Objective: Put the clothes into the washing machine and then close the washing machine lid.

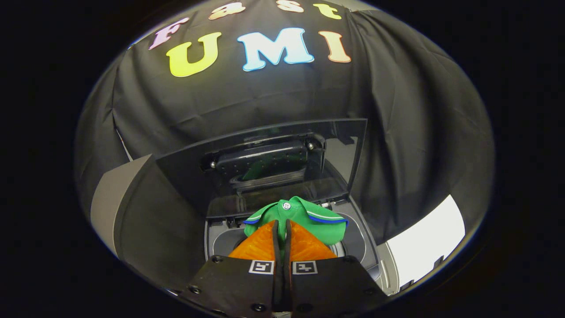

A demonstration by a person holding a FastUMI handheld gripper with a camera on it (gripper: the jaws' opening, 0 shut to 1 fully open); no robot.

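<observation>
A small green shirt [304, 218] with a blue-and-white trimmed collar and a white button hangs from my gripper [282, 225], whose two fingers are pressed together on the cloth. The shirt hangs over the round opening of the washing machine [220, 240], a grey top-loader just ahead of and below the fingers. The machine's dark see-through lid [340, 150] stands raised upright beyond the shirt, with a black moulded part on its inner face. The drum inside is mostly hidden by the fingers and the shirt.
The black cloth wall [419, 132] hangs close behind and to both sides of the machine. A grey panel [110, 194] stands at the left of the machine, and a bright white surface [428, 243] lies low at the right.
</observation>
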